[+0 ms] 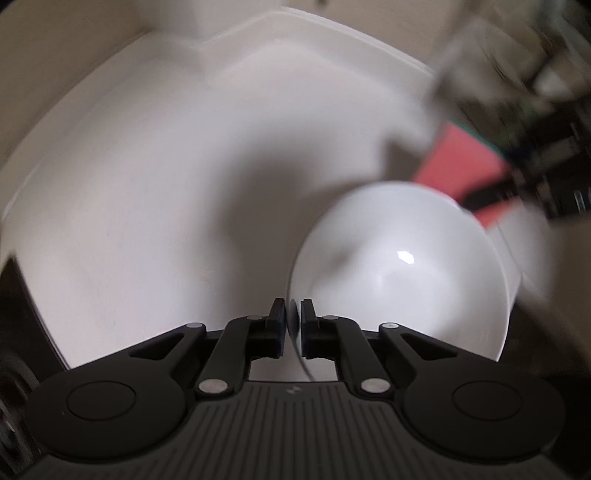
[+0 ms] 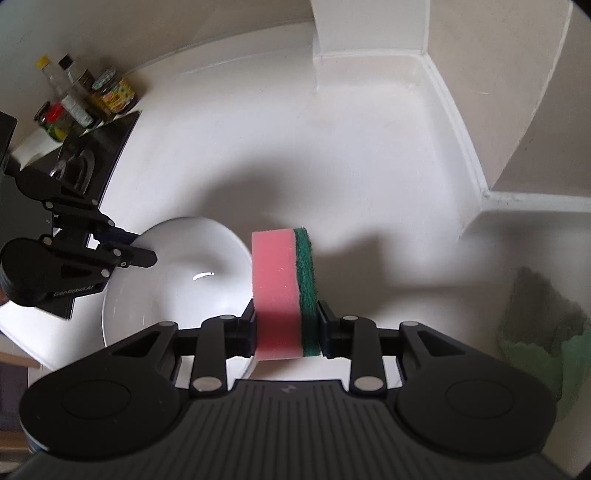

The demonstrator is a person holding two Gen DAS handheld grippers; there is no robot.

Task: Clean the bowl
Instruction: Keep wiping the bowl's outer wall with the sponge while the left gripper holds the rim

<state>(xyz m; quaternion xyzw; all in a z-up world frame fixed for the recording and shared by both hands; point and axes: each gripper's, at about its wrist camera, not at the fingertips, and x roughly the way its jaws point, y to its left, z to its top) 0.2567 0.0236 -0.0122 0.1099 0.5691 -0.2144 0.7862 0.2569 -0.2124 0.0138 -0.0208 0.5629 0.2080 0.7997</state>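
Note:
A white bowl [image 1: 406,280] is held over the white counter; my left gripper [image 1: 293,325] is shut on its rim, one finger inside and one outside. In the right wrist view the bowl [image 2: 177,280] sits at the lower left with the left gripper [image 2: 125,243] clamped on its far-left rim. My right gripper [image 2: 286,328] is shut on a pink sponge with a green scouring side [image 2: 280,288], held upright just right of the bowl's rim. The sponge [image 1: 465,166] and the right gripper [image 1: 524,155] appear blurred beyond the bowl in the left wrist view.
A white counter [image 2: 332,147] runs to a beige wall with a boxed corner [image 2: 369,29]. Several jars and bottles [image 2: 81,96] stand at the far left beside a black hob [image 2: 99,155]. A green cloth [image 2: 546,325] lies at the right.

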